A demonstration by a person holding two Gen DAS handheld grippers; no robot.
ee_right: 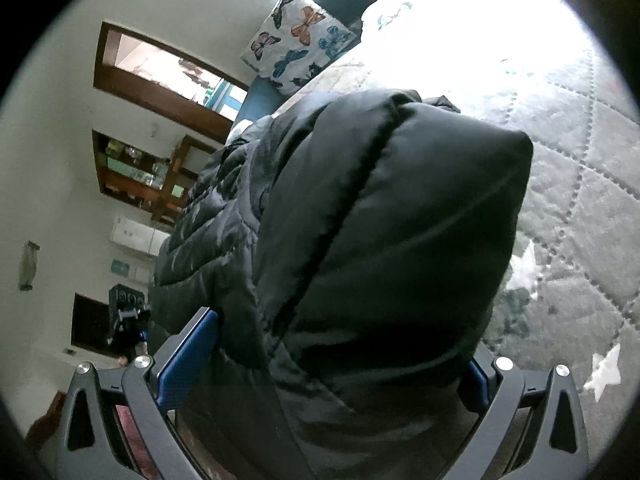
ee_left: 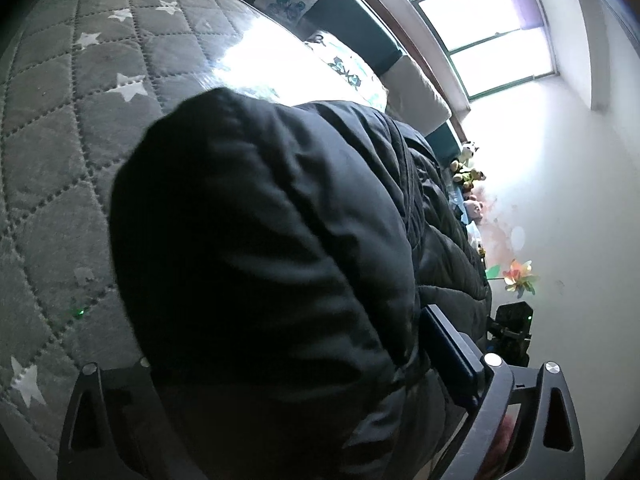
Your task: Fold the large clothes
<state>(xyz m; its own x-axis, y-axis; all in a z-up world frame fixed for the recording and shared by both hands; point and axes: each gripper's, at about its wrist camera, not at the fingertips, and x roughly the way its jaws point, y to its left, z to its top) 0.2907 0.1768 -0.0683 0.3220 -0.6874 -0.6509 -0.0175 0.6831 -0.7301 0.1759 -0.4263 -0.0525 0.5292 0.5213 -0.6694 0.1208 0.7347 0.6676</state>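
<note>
Left gripper (ee_left: 280, 392): its two fingers are closed on a thick bunch of the black puffy jacket (ee_left: 260, 240). One blue pad (ee_left: 452, 352) shows on the right side. The other finger is mostly hidden by the cloth.

Right gripper (ee_right: 340, 364): its two fingers are closed on another puffy fold of the same jacket (ee_right: 380, 220). A blue pad (ee_right: 188, 352) presses on the left side, and a bit of the other blue pad peeks out on the right.

Jacket: it fills the middle of both views. It is bunched up, dark and shiny, with stitched lines. It sits over the bed.

Bed cover (ee_left: 80, 140): gray and quilted, with white stars (ee_left: 130, 86). It lies under and beside the jacket.

Pillows: a butterfly pillow (ee_right: 296, 40) leans at the head of the bed.

Window (ee_left: 492, 28): very bright, behind the bed.

Toys: soft toys (ee_left: 466, 168) sit in a row by the wall. A paper pinwheel (ee_left: 520, 276) is near them.

Shelves (ee_right: 148, 176): brown, on the white wall, with small things on them.
</note>
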